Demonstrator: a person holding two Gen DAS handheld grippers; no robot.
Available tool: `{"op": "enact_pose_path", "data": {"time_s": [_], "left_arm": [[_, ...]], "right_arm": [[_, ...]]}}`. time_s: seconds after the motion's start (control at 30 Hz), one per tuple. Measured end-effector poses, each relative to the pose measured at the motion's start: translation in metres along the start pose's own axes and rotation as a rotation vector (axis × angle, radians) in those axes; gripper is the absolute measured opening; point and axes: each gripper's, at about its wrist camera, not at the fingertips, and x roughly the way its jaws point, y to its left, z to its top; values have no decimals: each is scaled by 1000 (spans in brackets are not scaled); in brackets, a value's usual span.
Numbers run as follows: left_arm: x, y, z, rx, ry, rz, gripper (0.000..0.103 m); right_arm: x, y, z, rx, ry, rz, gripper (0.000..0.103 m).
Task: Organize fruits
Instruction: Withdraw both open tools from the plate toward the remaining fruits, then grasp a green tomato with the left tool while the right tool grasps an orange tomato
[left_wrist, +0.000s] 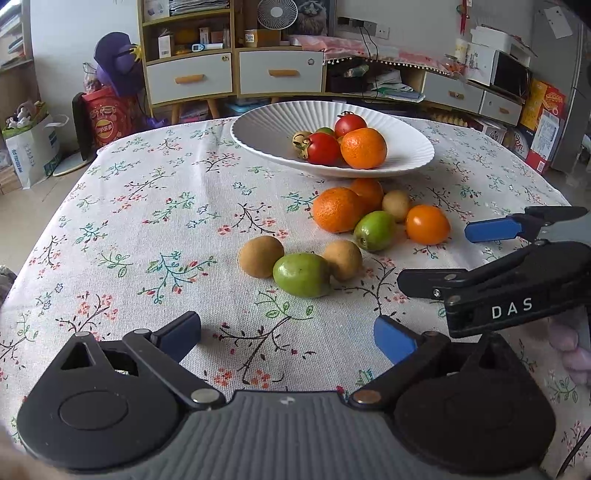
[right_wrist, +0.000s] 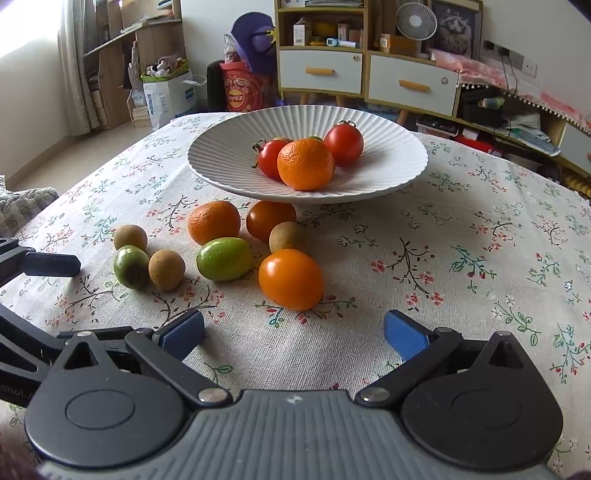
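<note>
From the left wrist, the left claw (left_wrist: 287, 338) hangs spread and empty just short of a green fruit (left_wrist: 301, 275) lying between two brown ones on the worktop (left_wrist: 147, 229), the ribbed white bowl (left_wrist: 266, 133) beyond already holding tomatoes and a mandarin. From the right wrist, the right claw (right_wrist: 294, 334) gapes empty before an orange tomato (right_wrist: 291, 278). It looks light, smooth-skinned and easily bruised, so I would pinch it gently across its widest part.

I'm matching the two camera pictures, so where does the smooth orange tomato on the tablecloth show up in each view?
Left wrist view: orange tomato right of centre, at the right end of the fruit cluster.
Right wrist view: same tomato at centre, the nearest fruit.
Shared landmark: white ribbed plate behind it.
</note>
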Motion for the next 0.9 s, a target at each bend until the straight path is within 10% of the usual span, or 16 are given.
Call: {"op": "enact_pose_path", "data": {"time_s": [0.33, 0.9], "left_arm": [[-3, -8, -1, 20, -35, -41, 66], [-1, -2, 8, -27, -43, -32, 34]], "right_arm": [[2, 0, 4, -25, 3, 12, 102], [0, -3, 16, -34, -9, 43, 61]]}}
